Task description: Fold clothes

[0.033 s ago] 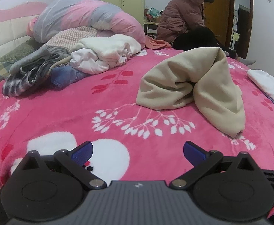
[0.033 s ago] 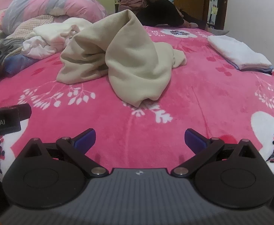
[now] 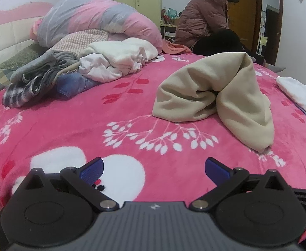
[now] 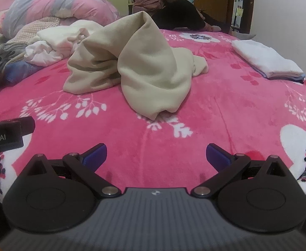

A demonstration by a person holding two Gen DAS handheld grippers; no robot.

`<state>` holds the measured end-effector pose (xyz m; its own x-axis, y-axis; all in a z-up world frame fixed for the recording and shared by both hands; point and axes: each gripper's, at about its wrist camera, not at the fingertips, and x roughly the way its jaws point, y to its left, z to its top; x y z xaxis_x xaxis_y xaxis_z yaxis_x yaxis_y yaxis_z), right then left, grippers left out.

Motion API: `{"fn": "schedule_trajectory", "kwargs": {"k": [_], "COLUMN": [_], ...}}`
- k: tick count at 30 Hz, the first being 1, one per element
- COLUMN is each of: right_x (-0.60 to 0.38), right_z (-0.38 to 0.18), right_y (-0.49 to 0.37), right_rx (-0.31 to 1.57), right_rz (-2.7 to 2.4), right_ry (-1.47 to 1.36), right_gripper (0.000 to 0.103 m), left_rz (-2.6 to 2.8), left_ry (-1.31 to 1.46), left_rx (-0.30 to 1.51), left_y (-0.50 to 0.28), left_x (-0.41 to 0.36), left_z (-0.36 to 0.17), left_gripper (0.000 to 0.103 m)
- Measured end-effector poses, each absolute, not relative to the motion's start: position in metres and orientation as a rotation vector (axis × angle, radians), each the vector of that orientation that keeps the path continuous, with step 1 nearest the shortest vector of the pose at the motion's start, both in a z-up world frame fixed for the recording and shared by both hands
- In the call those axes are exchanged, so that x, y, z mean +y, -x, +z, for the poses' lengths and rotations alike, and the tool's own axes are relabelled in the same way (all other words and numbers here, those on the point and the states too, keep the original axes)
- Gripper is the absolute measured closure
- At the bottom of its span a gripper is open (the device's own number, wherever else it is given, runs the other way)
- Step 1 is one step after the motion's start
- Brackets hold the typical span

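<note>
Fingers (image 3: 91, 168) apart, short of beige garment (image 3: 213, 98)

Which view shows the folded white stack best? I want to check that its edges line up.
The right wrist view: the folded white stack lies whole on the pink blanket, layered edges visible. In the left wrist view it sits at the right border, partly cut off.

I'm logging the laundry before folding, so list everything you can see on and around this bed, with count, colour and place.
crumpled beige fleece garment: one, beige, bed centre
folded white cloth stack: one, white, bed's right edge
unfolded clothes heap: one, white, grey, plaid, blue, left
rolled quilt: one, pink and grey, behind the heap
pink floral blanket: one, covering the bed
seated person: one, mauve coat, far edge
left gripper: fingers open, empty
right gripper: fingers open, empty
</note>
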<state>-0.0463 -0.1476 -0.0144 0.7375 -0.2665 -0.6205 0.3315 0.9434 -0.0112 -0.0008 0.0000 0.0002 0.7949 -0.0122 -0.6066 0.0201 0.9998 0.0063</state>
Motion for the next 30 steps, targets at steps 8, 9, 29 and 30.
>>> {"fn": "schedule_trajectory", "kwargs": {"k": [8,9,29,30], "right_x": [-0.149,-0.149,-0.156,-0.157], "right_z": [-0.014,-0.014,-0.013,-0.013], "right_y": [0.050,0.050,0.060,0.060], "right_rx": [0.662,0.666,0.689,0.687], "right_rz": [-0.326,-0.327,-0.398,-0.400], "right_ry": [-0.148,-0.150,-0.129,-0.130], "right_gripper": [0.001,0.001,0.001,0.001], "left_rz": [-0.035,-0.033,-0.053,-0.054], "left_ry": [-0.026,-0.031,-0.009,-0.008], "left_rx": [0.670,0.666,0.704,0.705], "left_y": [0.002,0.004,0.010,0.010], "left_x": [0.001,-0.001,-0.007,-0.007], "left_z": [-0.005,-0.005,-0.007,-0.007], "left_gripper": [0.000,0.000,0.000,0.000]}}
